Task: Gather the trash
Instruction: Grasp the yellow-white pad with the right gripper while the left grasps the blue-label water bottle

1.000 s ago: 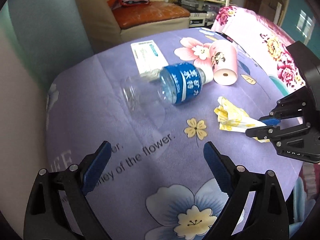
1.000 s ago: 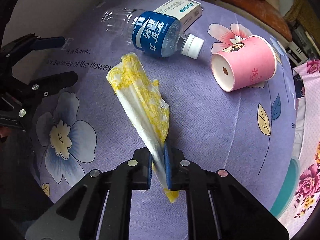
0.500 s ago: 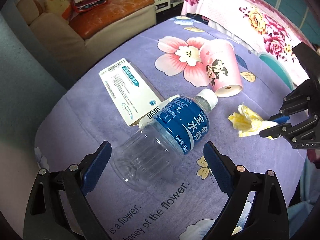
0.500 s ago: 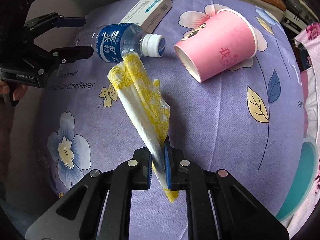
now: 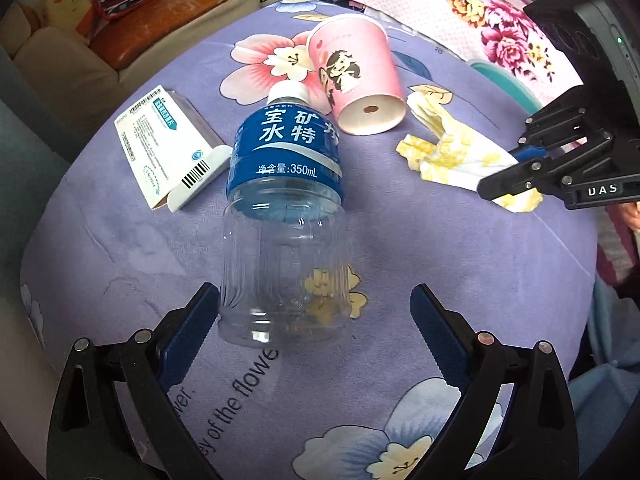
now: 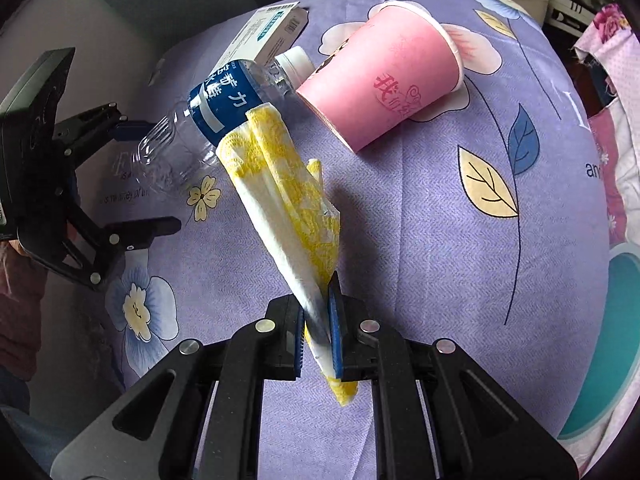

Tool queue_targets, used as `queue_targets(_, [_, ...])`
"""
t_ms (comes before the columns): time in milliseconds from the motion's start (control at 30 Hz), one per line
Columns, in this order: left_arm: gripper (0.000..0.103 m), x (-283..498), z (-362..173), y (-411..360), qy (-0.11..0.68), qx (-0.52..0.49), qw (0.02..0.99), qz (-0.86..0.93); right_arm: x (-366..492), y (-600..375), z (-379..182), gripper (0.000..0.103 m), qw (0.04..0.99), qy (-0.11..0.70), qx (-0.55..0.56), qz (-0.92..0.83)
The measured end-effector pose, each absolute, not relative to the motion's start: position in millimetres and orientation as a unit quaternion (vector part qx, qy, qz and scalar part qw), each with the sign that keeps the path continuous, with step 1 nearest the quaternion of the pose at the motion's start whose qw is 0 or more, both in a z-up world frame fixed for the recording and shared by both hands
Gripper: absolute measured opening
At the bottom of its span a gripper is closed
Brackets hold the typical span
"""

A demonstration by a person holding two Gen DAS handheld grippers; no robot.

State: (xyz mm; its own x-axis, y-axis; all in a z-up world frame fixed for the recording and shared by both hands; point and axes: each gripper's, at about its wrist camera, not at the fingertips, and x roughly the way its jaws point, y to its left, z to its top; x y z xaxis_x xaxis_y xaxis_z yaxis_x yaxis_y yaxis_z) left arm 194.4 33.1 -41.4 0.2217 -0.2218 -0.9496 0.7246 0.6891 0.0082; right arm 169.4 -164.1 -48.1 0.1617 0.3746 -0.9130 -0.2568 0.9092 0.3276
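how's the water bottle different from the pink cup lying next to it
The water bottle is clear plastic with a blue label; the pink cup is opaque paper with a cartoon figure. The bottle is capped white; the cup's mouth is open. The bottle's base sits between the open left gripper fingers; no gripper is at the cup. Both lie on their sides on the purple floral cloth.

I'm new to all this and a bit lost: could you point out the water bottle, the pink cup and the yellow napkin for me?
water bottle (image 5: 285, 152), left wrist view, on its blue label.
pink cup (image 6: 384, 80), right wrist view, on its side wall.
yellow napkin (image 6: 288, 200), right wrist view, on its crumpled middle.
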Motion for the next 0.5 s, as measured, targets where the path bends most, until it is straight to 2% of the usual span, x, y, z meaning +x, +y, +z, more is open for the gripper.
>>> queue_targets(167, [0.096, 206, -34, 28, 0.542, 0.222, 0.766, -0.264, 170, -179, -47, 0.012, 0.765, 0.61, 0.06, 0.198])
queue_targets(300, [0.096, 229, -30, 28, 0.55, 0.162, 0.788, -0.224, 169, -178, -51, 0.013, 0.769, 0.606, 0.083, 0.186])
queue_targets(500, [0.096, 241, -46, 7, 0.569, 0.179, 0.776, -0.203, 172, -185, -56, 0.013, 0.774, 0.6, 0.093, 0.179])
